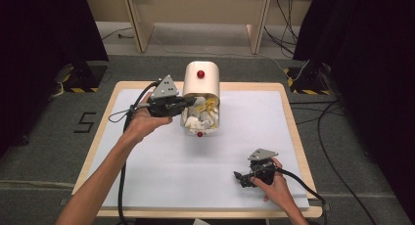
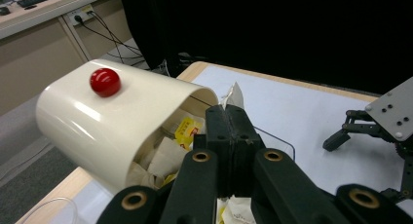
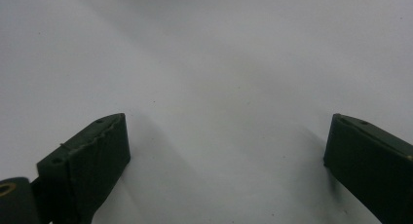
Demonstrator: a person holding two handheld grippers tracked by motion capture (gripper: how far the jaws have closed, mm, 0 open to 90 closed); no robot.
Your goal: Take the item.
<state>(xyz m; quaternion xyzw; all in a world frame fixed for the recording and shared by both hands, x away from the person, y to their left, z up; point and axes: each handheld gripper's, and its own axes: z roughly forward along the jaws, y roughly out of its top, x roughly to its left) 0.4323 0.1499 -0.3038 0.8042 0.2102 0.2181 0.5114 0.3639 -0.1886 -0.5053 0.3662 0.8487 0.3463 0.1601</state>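
2 grippers work over the white worktop [image 1: 147, 161]. At left, the left gripper [image 1: 190, 101] has its jaws pressed together at the mouth of a tipped cream container [image 1: 201, 83] stuffed with packets [image 1: 204, 113]. At right, the right gripper [image 1: 241, 178] rests spread wide.

obstacle: cream bin [image 1: 201, 80] table centre-back | free: white sheet [image 1: 161, 171] in front

Even overhead light is falling on the white worktop [image 1: 161, 171], with the surroundings sinking into darkness.
Glare is showing on the cream container [image 2: 92, 121] and its red knob [image 2: 104, 82]; the right hand-held gripper [image 3: 226, 156] view is looking soft and dim, its jaws casting faint shadows.
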